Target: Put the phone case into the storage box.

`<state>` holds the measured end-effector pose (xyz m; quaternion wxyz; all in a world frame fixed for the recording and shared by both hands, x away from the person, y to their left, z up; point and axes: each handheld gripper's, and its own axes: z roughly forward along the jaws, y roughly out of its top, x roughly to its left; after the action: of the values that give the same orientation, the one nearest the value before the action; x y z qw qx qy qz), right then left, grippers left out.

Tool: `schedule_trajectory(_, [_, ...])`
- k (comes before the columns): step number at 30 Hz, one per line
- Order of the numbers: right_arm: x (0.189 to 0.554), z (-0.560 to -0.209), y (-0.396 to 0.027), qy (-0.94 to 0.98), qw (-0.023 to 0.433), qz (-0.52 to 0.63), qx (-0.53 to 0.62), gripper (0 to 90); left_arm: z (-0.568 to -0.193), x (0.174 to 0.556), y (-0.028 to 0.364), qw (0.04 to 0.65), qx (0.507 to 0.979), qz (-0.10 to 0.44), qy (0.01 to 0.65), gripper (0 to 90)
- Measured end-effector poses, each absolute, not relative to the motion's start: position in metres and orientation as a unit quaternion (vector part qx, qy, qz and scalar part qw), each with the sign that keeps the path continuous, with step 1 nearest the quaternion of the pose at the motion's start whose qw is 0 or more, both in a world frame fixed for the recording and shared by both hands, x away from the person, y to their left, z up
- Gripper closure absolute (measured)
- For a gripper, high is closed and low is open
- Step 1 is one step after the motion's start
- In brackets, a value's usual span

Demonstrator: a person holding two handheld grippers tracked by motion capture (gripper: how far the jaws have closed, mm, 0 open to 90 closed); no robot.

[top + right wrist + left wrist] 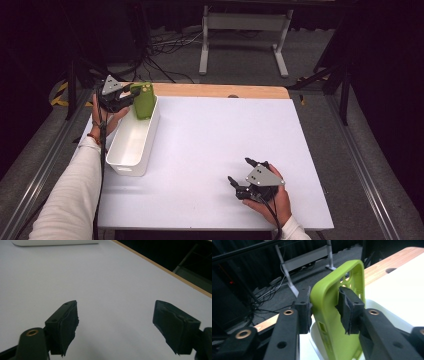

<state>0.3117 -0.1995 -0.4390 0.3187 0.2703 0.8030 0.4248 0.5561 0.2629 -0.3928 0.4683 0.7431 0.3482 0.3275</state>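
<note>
A lime-green phone case (144,100) stands upright at the far end of the white bin (131,150), leaning on its far wall. My left gripper (136,92) reaches it from the left. In the left gripper view the case (329,290) is between the jaws of that gripper (325,308). One pad stands at its outer edge and the other inside its shell, slack rather than pressing. My right gripper (240,171) rests near the table's front right, held in a hand. Its jaws (115,327) are wide open over bare white table.
The long white bin (387,312) lies along the left side of the white table top (225,130). A wooden strip (220,90) runs along the far edge. Beyond it are a white metal stand (245,30) and cables on the floor.
</note>
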Motion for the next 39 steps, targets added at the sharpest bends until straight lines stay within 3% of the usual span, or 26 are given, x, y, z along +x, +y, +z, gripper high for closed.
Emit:
schedule_trajectory(10, [0.311,-0.439,-0.198,0.803,0.323,0.423,0.268,21.1,-0.398,0.559,0.264,0.454,0.737,0.336,0.370,55.5])
schedule_trajectory(39, [0.308,-0.435,-0.196,0.800,0.330,0.428,0.259,21.3,-0.383,0.529,0.274,0.499,0.719,0.329,0.354,49.7])
